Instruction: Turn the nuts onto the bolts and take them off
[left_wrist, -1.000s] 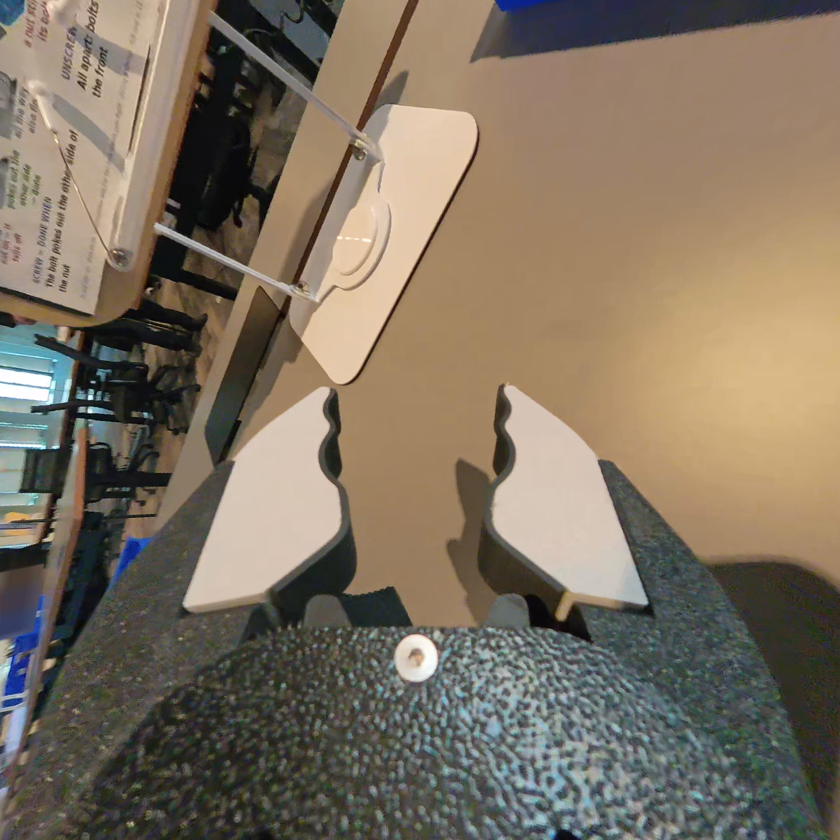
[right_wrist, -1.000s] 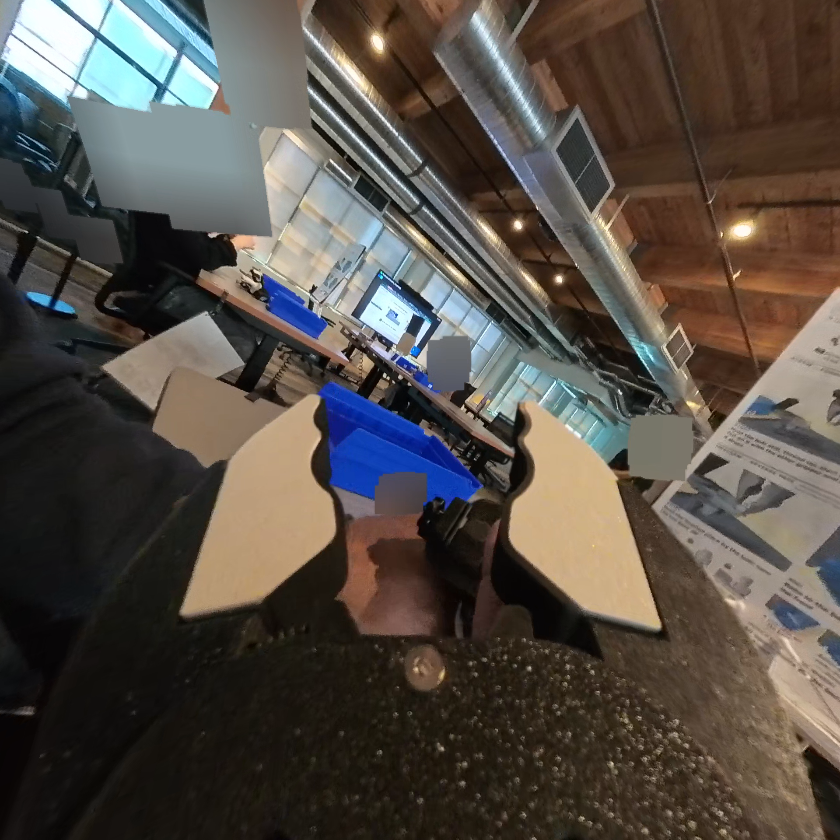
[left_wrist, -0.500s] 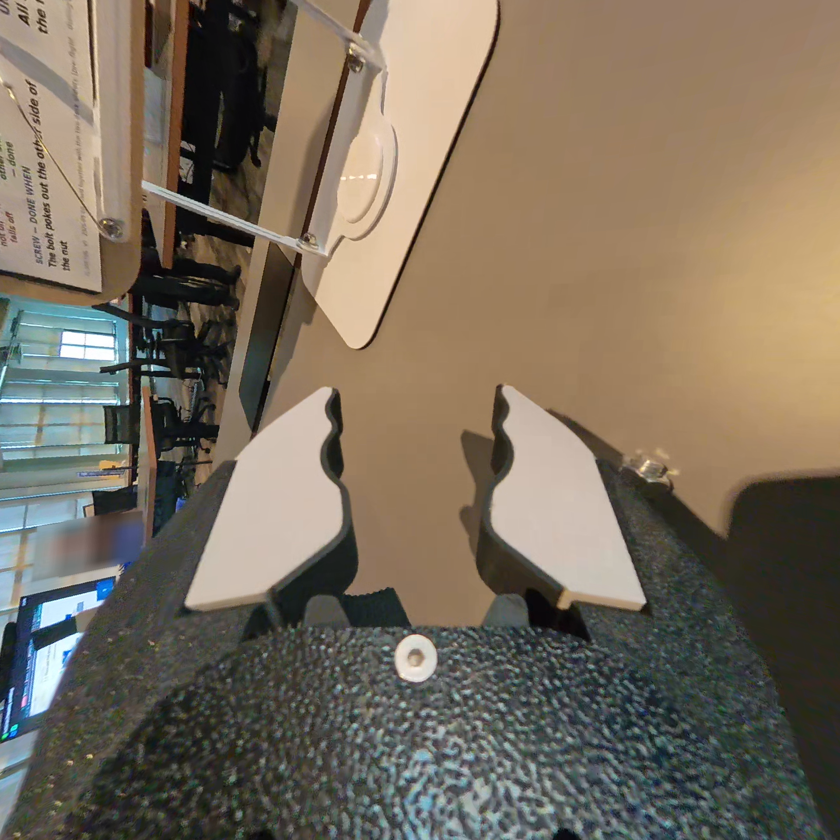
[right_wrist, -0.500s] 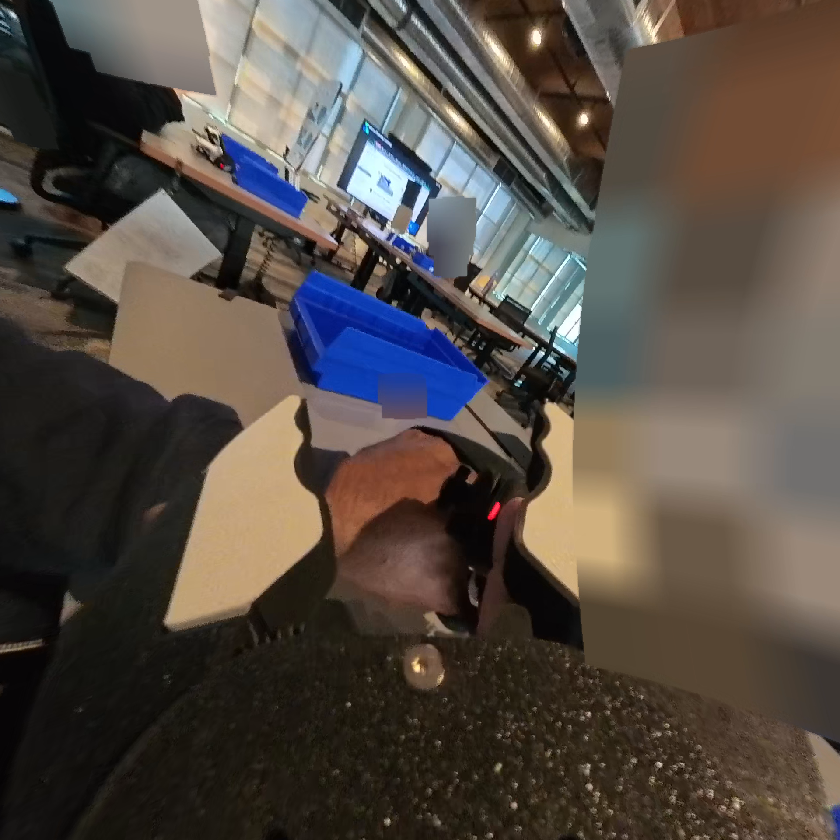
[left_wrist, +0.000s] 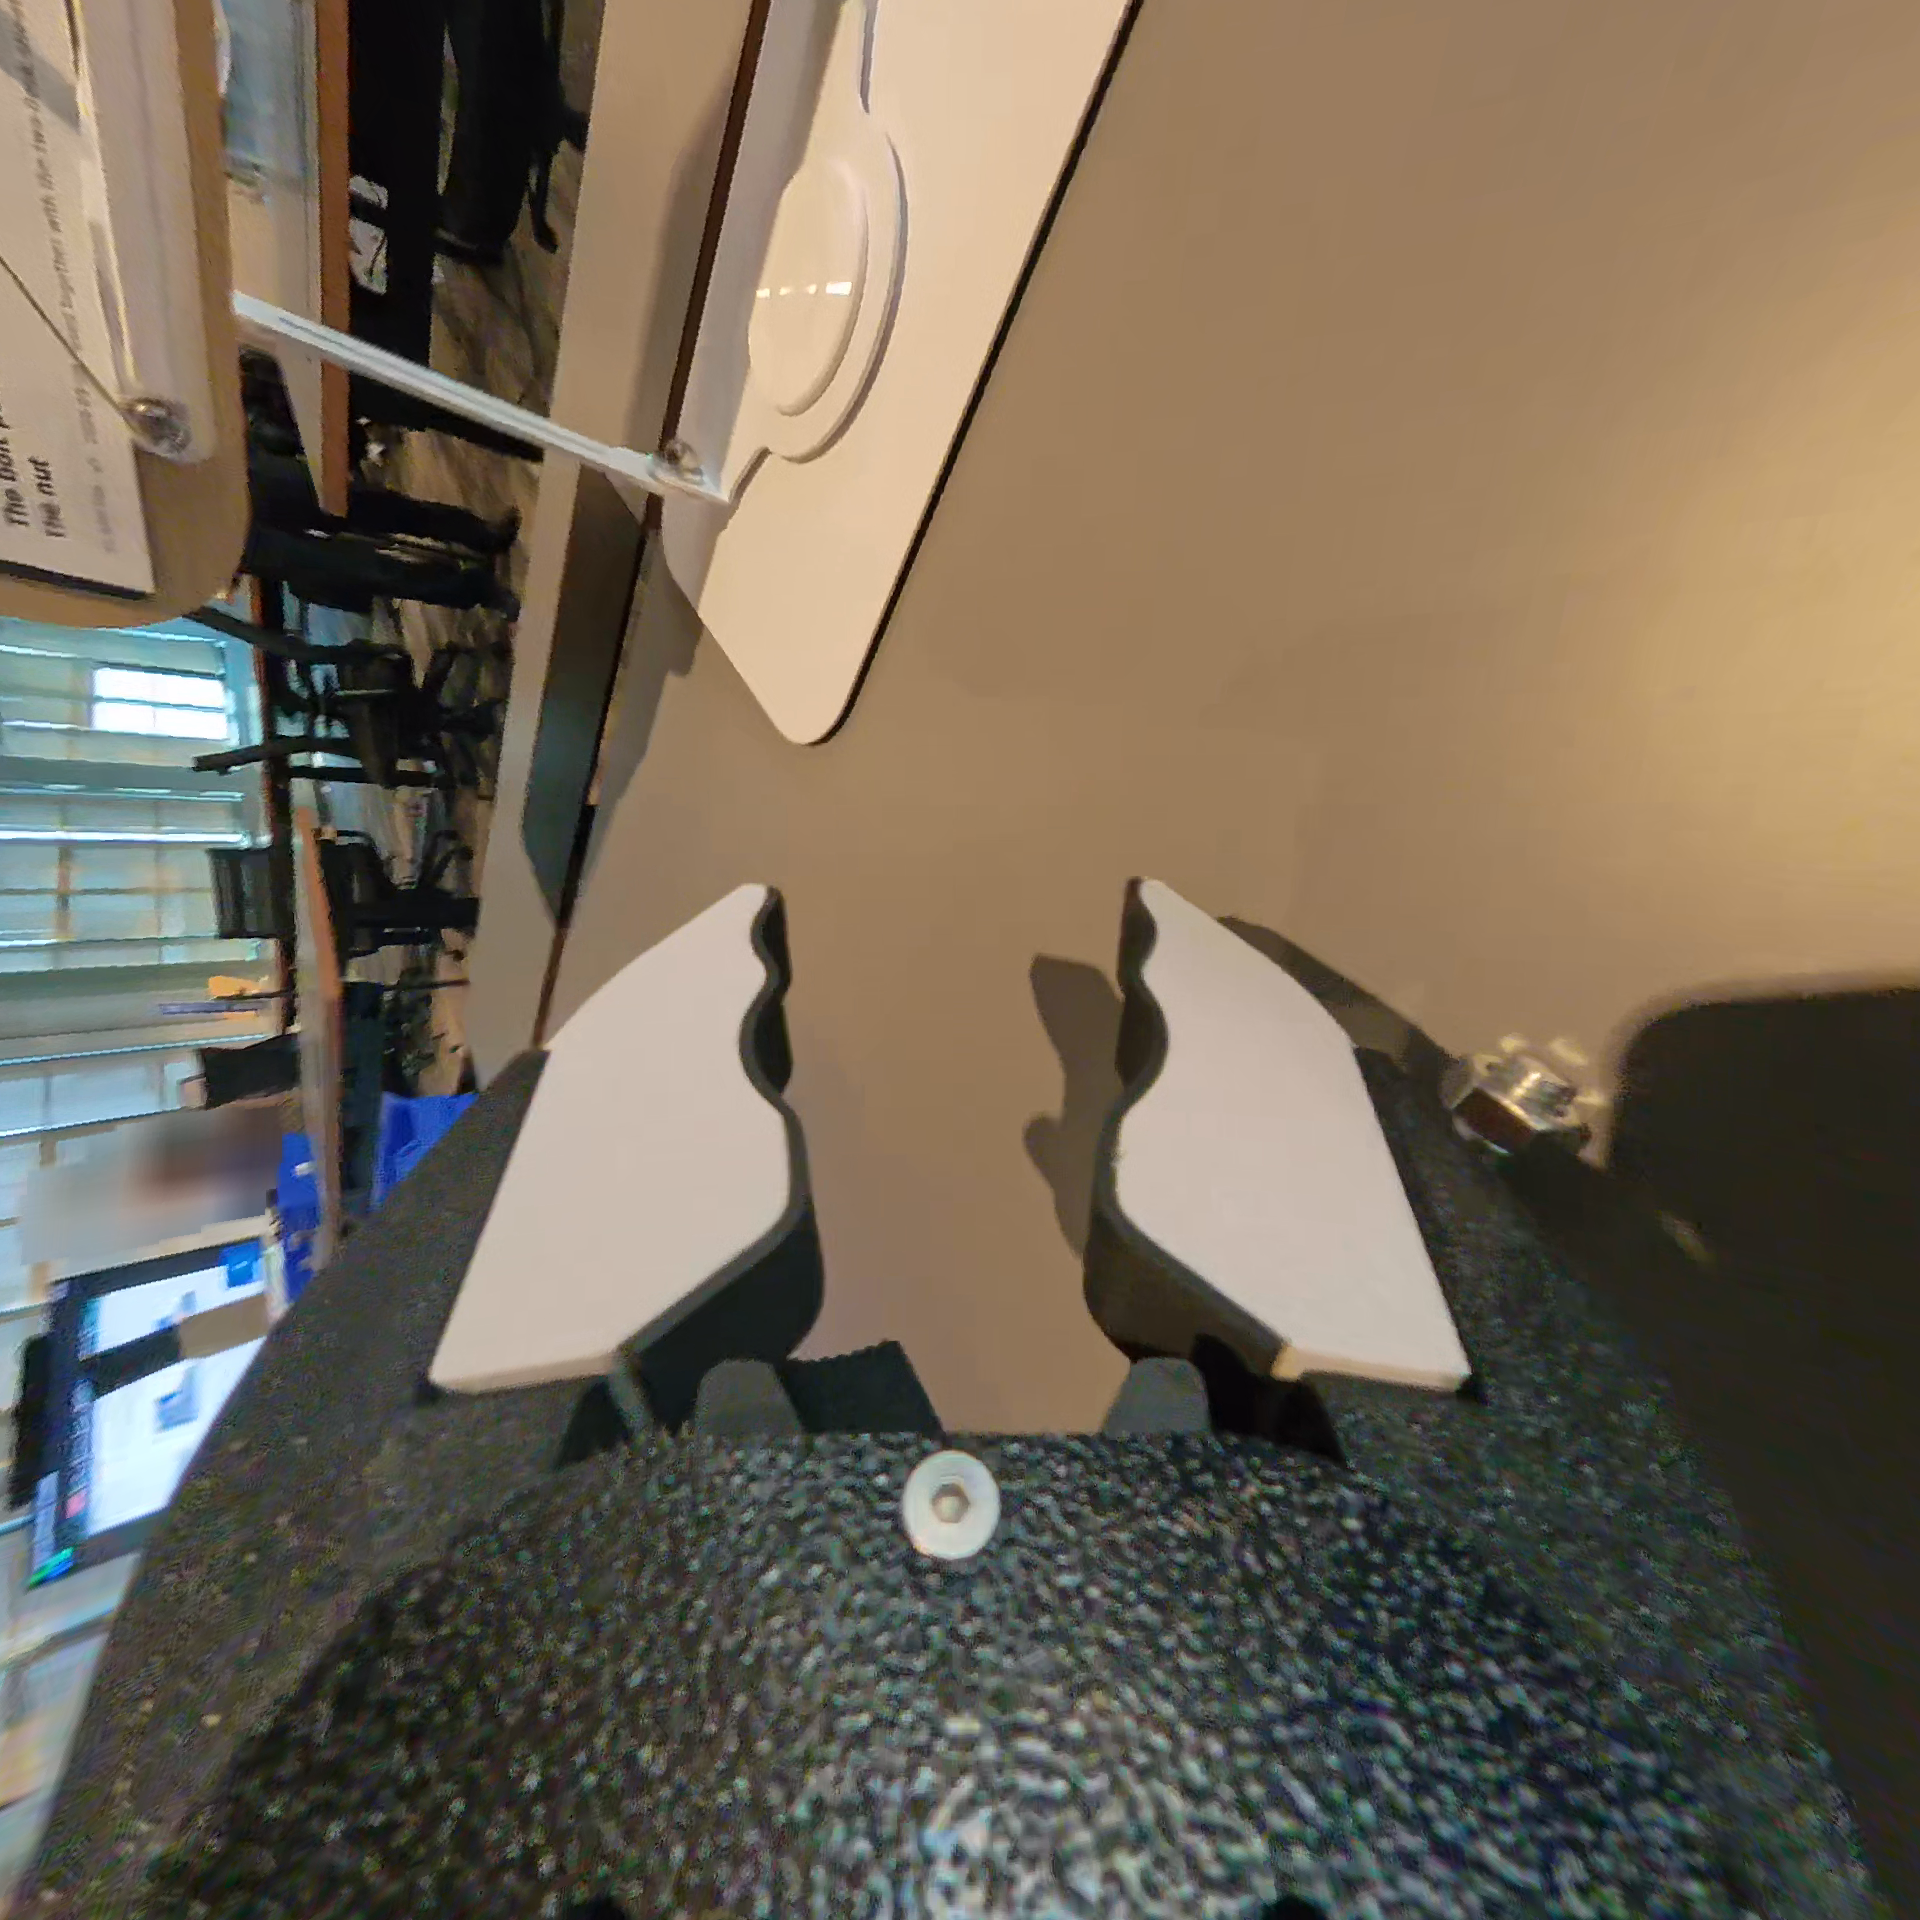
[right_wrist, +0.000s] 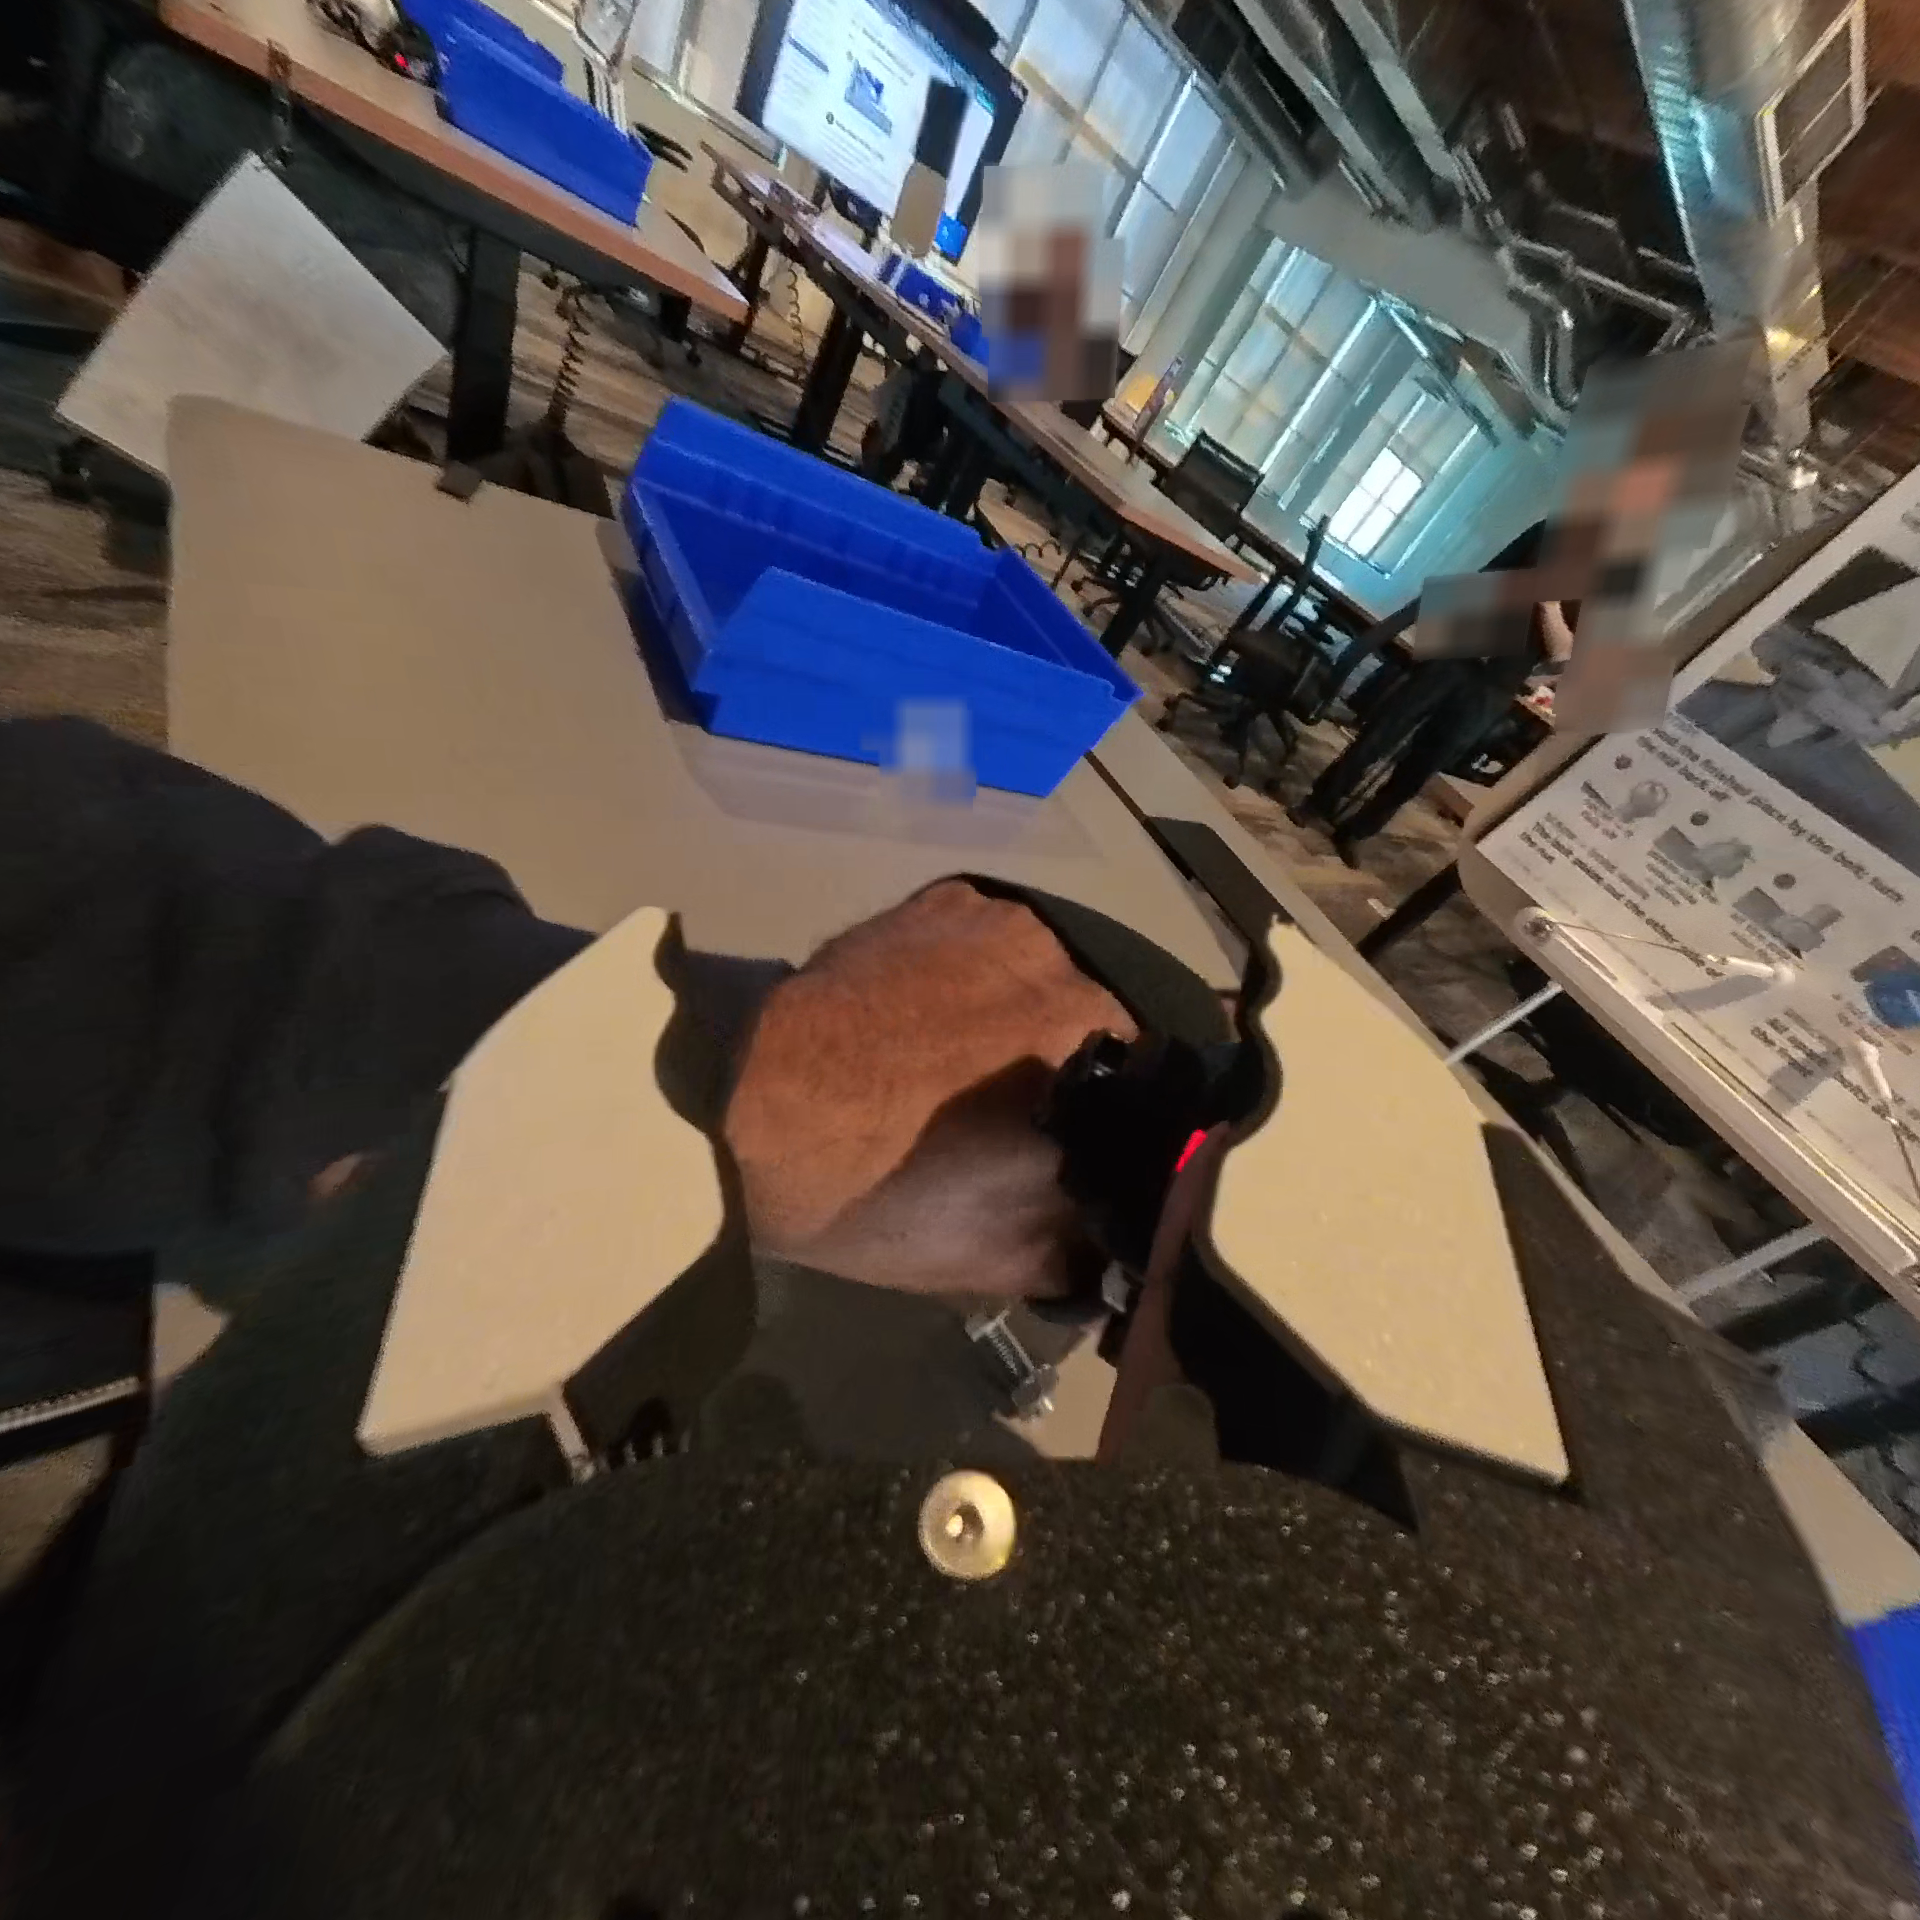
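Left hand-held gripper (left_wrist: 951, 1049) unclenched and empty, bolt with nut (left_wrist: 1517, 1093) just right of it

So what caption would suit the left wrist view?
Open left gripper hovers empty over the tan table, a bolt with its nut lying just to its right.

The right claw (right_wrist: 961, 1039) has its two pale fingers (right_wrist: 582, 1184) spread apart, and nothing is between them. Beyond the gap a person's hand (right_wrist: 914, 1091) with a dark sleeve (right_wrist: 208, 987) grips a black handle with a small red light. Just under this hand a threaded bolt (right_wrist: 1008, 1361) lies on the grey desk (right_wrist: 416, 665). Farther away on the desk stands a blue bin (right_wrist: 862, 623). At the right stands an instruction board (right_wrist: 1714, 914).
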